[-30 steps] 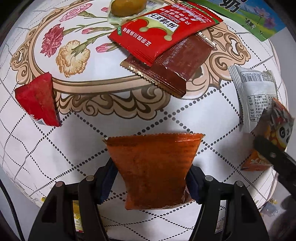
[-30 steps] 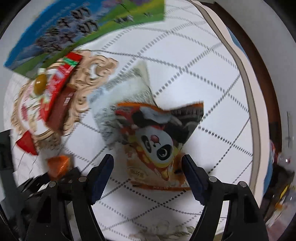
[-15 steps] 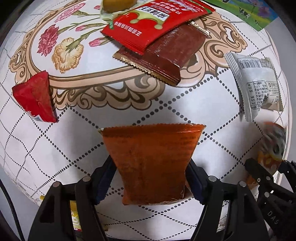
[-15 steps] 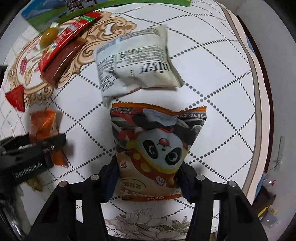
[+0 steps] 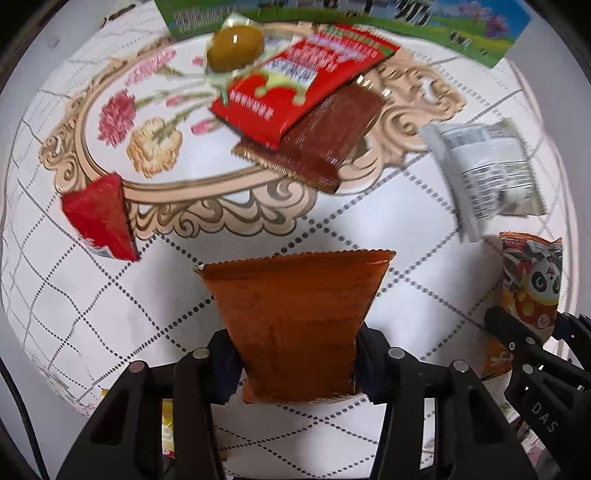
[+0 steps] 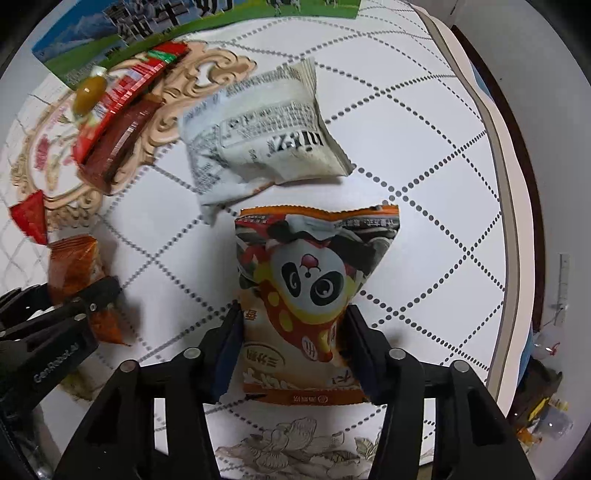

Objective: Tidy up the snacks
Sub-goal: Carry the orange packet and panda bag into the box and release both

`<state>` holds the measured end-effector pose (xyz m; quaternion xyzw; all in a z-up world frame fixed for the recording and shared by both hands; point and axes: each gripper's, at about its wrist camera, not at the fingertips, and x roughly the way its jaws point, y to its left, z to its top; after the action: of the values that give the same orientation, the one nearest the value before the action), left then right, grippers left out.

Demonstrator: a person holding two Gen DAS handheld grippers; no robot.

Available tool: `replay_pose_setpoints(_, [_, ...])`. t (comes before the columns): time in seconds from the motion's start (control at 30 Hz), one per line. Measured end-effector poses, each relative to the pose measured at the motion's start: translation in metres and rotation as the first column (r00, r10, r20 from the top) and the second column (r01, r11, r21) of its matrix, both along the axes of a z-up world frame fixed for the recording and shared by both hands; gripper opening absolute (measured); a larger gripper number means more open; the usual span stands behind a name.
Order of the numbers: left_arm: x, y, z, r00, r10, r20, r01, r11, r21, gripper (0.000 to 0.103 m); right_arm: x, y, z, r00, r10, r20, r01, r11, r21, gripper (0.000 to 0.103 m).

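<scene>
My left gripper is shut on an orange-brown snack packet and holds it above the table. My right gripper is shut on a panda snack packet. In the left wrist view the panda packet and the right gripper show at the right edge. In the right wrist view the orange packet and the left gripper show at the left. A white packet lies just beyond the panda packet.
On the flowered table cloth lie a red packet over a dark brown packet, a wrapped yellow-green sweet, and a small red triangular packet. A green and blue carton lies at the far side.
Both packets have come a little higher off the table. The left wrist view has swung so the far carton now shows. The right gripper has stayed shut on the panda packet.
</scene>
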<state>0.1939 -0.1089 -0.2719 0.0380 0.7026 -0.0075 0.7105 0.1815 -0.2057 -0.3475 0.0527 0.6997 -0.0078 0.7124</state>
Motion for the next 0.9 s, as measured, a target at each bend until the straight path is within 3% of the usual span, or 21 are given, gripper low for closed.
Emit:
replay_pose_setpoints(0.33, [0.016,-0.033,0.103,0.981,-0.065,0.183,0.08,0.994,-0.079,0.047,0.017,-0.01,0.091,0.989,-0.024,0.147,0.002,0.989,0.147,0.053])
replay_pose_setpoints(0.6, [0.108,0.004,0.191,0.961,-0.025,0.277,0.084,0.976,-0.202,0.047,0.097,-0.035,0.183,0.949,-0.036,0.312,-0.038,0.973,0.227,0.053])
replay_pose_setpoints(0.77, [0.171,0.015,0.211,0.947,-0.024,0.322,0.072,0.988,-0.137,0.047,0.163,-0.039,0.222,0.911,-0.019,0.413,-0.065,0.98,0.188,0.053])
replay_pose_setpoints(0.9, [0.223,0.025,0.196,0.957,-0.058,0.283,0.068,0.997,-0.025,0.047,0.218,-0.04,0.229,0.906,0.014,0.424,-0.075,0.989,0.128,0.053])
